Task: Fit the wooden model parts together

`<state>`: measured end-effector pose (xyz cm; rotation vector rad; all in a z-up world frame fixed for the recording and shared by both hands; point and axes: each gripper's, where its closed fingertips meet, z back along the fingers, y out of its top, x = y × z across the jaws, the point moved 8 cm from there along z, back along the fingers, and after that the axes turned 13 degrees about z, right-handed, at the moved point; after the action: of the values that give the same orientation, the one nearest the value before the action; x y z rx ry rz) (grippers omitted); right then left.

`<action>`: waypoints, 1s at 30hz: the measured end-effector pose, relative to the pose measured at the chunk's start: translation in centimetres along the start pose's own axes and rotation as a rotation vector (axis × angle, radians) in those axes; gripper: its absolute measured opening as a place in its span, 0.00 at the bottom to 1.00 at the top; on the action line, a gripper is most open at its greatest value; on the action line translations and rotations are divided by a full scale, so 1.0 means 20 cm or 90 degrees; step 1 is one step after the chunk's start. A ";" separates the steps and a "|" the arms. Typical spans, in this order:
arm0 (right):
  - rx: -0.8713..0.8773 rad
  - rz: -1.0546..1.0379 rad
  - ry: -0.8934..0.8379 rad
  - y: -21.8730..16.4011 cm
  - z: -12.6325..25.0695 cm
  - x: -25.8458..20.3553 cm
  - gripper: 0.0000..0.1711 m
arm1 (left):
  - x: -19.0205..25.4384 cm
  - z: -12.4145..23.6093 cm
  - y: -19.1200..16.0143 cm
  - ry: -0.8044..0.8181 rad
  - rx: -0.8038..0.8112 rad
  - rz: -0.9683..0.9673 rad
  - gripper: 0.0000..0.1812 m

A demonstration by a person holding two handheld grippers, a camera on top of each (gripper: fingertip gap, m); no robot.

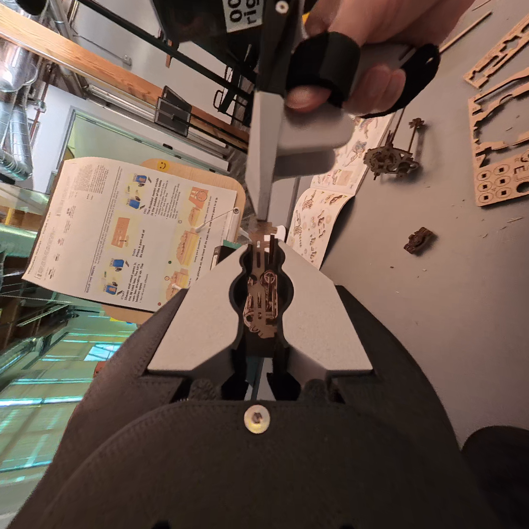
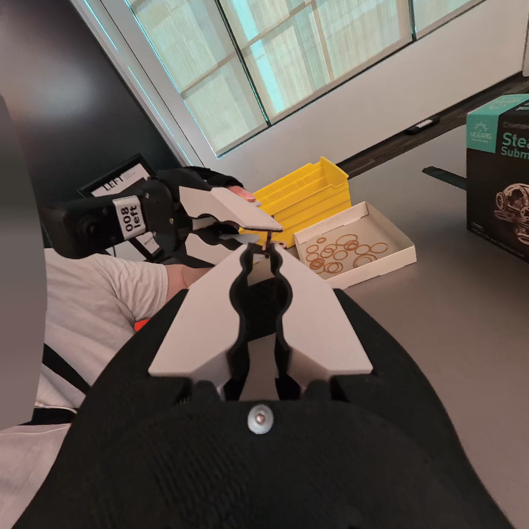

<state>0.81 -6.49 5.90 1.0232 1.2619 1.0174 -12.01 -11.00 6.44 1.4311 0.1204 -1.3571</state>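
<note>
My left gripper (image 1: 264,246) is shut on a flat engraved wooden model part (image 1: 262,300), which it holds on edge above the grey table (image 1: 429,300). My right gripper (image 2: 262,250) comes in tip to tip against the left one and is shut on a thin dark wooden piece (image 2: 269,243) at the far end of that part. The thin piece also shows in the left wrist view (image 1: 272,249), below the right gripper (image 1: 262,213). The left gripper (image 2: 257,232) shows in the right wrist view, lying sideways.
An instruction sheet on a board (image 1: 128,229), an open booklet (image 1: 323,223), a wooden gear assembly (image 1: 392,160), a small dark wooden part (image 1: 419,240) and cut-out wooden sheets (image 1: 501,154) lie around. A yellow bin (image 2: 309,194), a white tray of rubber bands (image 2: 400,243) and the kit box (image 2: 498,171) stand behind. My two grippers' fingertips are within a few centimetres of each other.
</note>
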 end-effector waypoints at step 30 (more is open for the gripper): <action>0.058 -0.019 0.015 -0.01 0.02 0.01 0.02 | 0.02 -0.01 0.04 0.044 0.056 0.004 0.07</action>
<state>1.13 -6.42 5.79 1.0621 1.3498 0.9591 -11.09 -11.39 6.55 1.5510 0.1026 -1.3221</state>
